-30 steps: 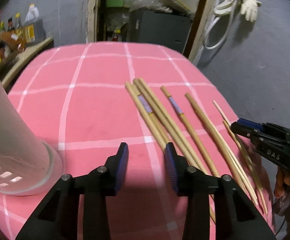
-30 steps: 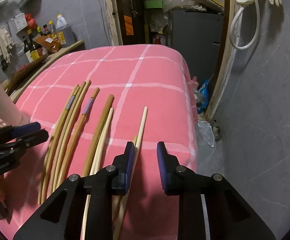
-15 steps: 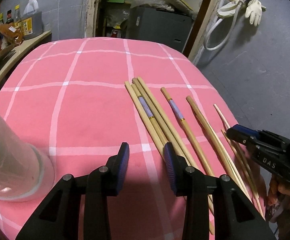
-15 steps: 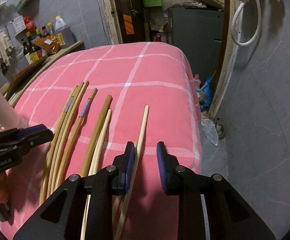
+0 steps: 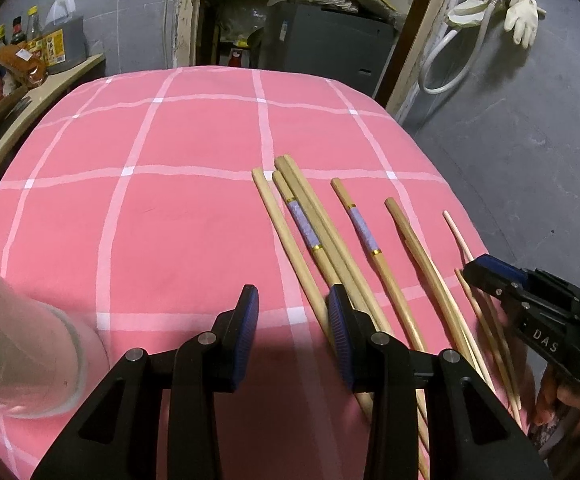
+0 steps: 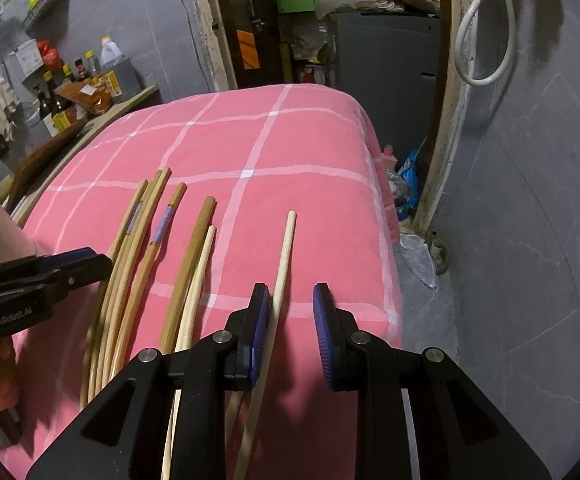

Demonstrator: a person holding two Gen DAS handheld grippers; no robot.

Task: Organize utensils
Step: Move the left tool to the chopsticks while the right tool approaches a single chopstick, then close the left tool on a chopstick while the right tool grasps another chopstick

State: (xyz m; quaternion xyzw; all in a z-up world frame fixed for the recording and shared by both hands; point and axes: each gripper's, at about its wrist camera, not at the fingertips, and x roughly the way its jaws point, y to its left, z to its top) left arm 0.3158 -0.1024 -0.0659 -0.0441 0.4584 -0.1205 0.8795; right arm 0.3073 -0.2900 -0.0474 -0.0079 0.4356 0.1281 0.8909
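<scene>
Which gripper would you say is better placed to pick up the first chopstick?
Right. The right gripper is open with the pale chopstick between its fingers; the left gripper, also open, frames only cloth.

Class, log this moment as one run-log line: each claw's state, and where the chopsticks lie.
left claw: open, empty | right claw: open, straddling pale chopstick | chopsticks: on pink cloth

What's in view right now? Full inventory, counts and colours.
banded chopsticks: 2, tan with lilac bands, mid-cloth
plain chopsticks: about 6, tan to pale, beside the banded ones, right side of the cloth
checked cloth: 1, pink with white lines, covers table
holder: 1, white, cloth's left edge
bottles: several, on left shelf
glove: 1, cream, on right wall
hose: 1, white, wall
left gripper: open, over cloth
right gripper: open, straddling pale chopstick
</scene>
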